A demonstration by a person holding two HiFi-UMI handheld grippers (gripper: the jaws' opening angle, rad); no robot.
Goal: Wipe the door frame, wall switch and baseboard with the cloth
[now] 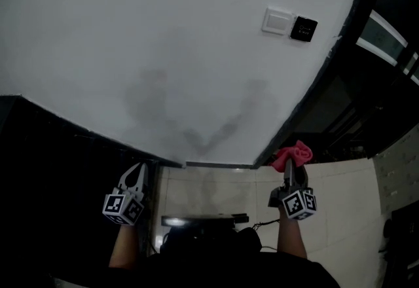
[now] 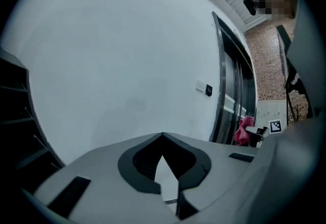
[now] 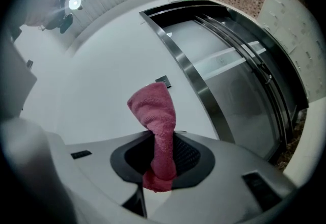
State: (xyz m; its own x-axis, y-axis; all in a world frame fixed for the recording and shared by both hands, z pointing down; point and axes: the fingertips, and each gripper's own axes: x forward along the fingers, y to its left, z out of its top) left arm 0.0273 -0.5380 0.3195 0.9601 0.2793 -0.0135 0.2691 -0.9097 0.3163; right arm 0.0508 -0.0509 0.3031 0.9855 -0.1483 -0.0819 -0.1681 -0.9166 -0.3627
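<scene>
The right tool [image 3: 162,141] is clamped on a pink cloth [image 3: 154,116]. Its jaws pinch the middle of the cloth, so a bunched tuft stands out past the tips and a short end hangs behind them. The left tool [image 2: 162,136] has its jaws closed tip to tip with nothing between them, and it is held low on the left, near the foot of the white wall [image 1: 163,31].

In the head view the cloth sits on the right, close to where the dark door frame [image 1: 321,77] comes down to the grey baseboard [image 1: 216,165], but it looks to be held in the air, clear of both. The wall switch [image 1: 277,20] is far up the wall, well apart from the cloth, with a small dark panel [image 1: 303,29] just to its right.

Nothing shows that any surface has been wiped. The frame, switch and baseboard bear no visible marks or wet streaks, and the soft grey patches on the wall look like shadows. I judge all three wipes are left to do, or at least none is under way. The frame's lower end or the baseboard is the nearest place to begin.
</scene>
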